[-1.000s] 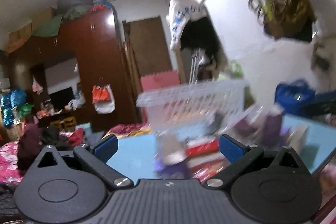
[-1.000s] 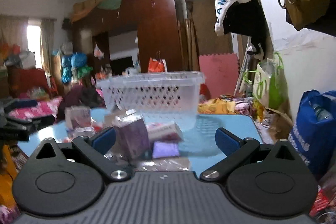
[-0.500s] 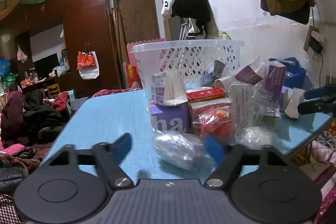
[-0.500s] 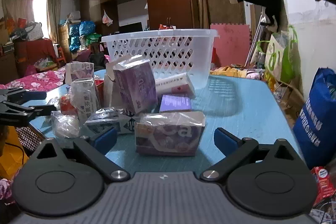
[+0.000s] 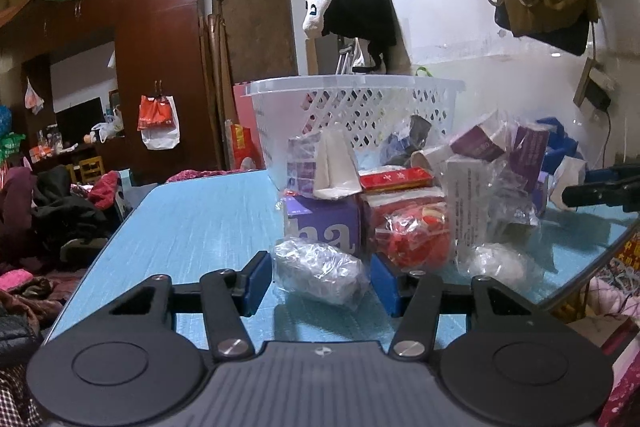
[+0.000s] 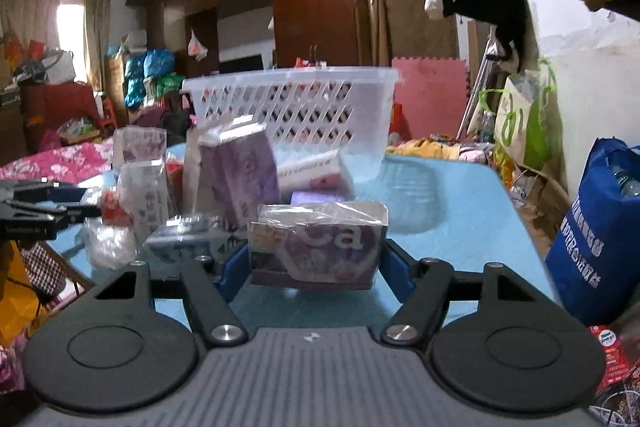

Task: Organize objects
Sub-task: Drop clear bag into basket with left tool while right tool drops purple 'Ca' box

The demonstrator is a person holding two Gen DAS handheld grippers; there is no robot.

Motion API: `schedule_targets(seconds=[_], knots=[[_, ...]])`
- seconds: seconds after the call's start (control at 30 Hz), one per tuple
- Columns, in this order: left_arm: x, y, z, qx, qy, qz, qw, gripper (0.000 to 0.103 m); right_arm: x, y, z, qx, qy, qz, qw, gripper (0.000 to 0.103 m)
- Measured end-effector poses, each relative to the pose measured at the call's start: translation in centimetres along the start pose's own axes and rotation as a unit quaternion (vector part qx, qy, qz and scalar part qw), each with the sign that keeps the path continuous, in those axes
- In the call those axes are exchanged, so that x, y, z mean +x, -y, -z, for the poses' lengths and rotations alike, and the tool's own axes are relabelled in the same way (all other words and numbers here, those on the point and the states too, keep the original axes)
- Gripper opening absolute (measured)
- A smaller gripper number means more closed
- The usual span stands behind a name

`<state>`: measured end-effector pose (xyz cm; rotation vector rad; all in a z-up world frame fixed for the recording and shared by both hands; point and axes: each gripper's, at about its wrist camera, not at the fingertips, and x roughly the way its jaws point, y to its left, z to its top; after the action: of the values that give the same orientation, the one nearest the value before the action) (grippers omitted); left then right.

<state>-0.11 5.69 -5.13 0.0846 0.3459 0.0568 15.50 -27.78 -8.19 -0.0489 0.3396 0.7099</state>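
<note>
Left gripper (image 5: 320,281): low over the blue table (image 5: 192,227), jaws set on either side of a clear plastic-wrapped bundle (image 5: 320,277) that lies on the tabletop. The blue pads (image 5: 256,281) stand just beside the bundle; whether they press it cannot be told.

Right gripper (image 6: 314,267): low over the same table, jaws closed to the width of a purple carton in clear wrap (image 6: 318,245), its blue pads (image 6: 234,269) meeting the carton's two ends (firm pinch or bare touch cannot be told).

White lattice basket (image 5: 356,119): upright at the far side of the table, behind the pile; a few items show through its openings, too indistinct to name.

Pile, left-wrist view: purple box with white lettering (image 5: 324,223) directly behind the bundle; red packet in clear wrap (image 5: 416,239) beside it on the right; flat red box (image 5: 396,177) on top further back; white wrapped lump (image 5: 496,263) near the table edge; purple cartons (image 5: 524,151) leaning at the right.

Pile, right-wrist view: tall purple carton (image 6: 238,177) tilted behind the held one; the left gripper's black frame (image 6: 36,211) at the left margin.

Surroundings: dark wood wardrobe (image 5: 160,67); blue bag (image 6: 600,243) beside the table.
</note>
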Motion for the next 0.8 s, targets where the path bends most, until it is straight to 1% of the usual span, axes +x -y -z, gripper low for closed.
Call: schedule_targets(seconds=[0.13,0.23,0.3,0.37,0.47,0.57,0.63,0.67,0.7,0.73,0.8], knots=[[-1.2,-0.9,-1.2,-0.007,0.025,-0.009,0.9996,0.058,-0.9,0.6,-1.0,0.005,0.020,0.004,1.000,0.072],[-1.7,-2.0,-2.7,-0.030,0.049,-0.014,0.9982,0.058,-1.2,1.0,-2.6,0.003,0.040,0.013,0.999,0.072],[-1.7,-2.4,-4.1,-0.045,0.064,-0.008,0.9969,0.058,-1.1,1.3,-4.4,-0.001,0.057,0.015,0.998,0.072],[-1.2,-2.4,-6.1,-0.053,0.078,0.005,0.9955,0.058,-0.5,1.5,-6.6,-0.003,0.070,0.005,0.998,0.072],[0.5,-2.1,-9.7,-0.058,0.085,0.025,0.9944,0.058,2.0,0.9,-10.6,-0.022,0.079,0.004,0.997,0.072],[3.7,-1.6,-13.3,-0.076,0.074,0.041,0.9935,0.058,6.0,-0.8,-14.2,-0.040,0.066,-0.003,0.997,0.072],[6.2,-0.9,-15.5,-0.069,0.069,0.030,0.9948,0.058,8.5,-1.6,-15.4,-0.053,0.053,0.002,0.997,0.072],[8.0,-0.7,-16.6,-0.074,0.057,0.023,0.9954,0.058,10.0,-1.9,-16.0,-0.052,0.039,0.006,0.998,0.072],[9.6,-0.6,-17.3,-0.077,0.040,0.024,0.9959,0.058,11.8,-2.0,-16.6,-0.052,0.025,0.007,0.998,0.072],[11.3,-0.6,-17.9,-0.079,0.023,0.028,0.9962,0.058,12.7,-1.9,-16.7,-0.050,0.017,0.006,0.999,0.072],[14.0,-0.5,-18.6,-0.081,-0.006,0.019,0.9965,0.058,14.2,-1.7,-16.9,-0.048,0.003,0.008,0.999,0.072]])
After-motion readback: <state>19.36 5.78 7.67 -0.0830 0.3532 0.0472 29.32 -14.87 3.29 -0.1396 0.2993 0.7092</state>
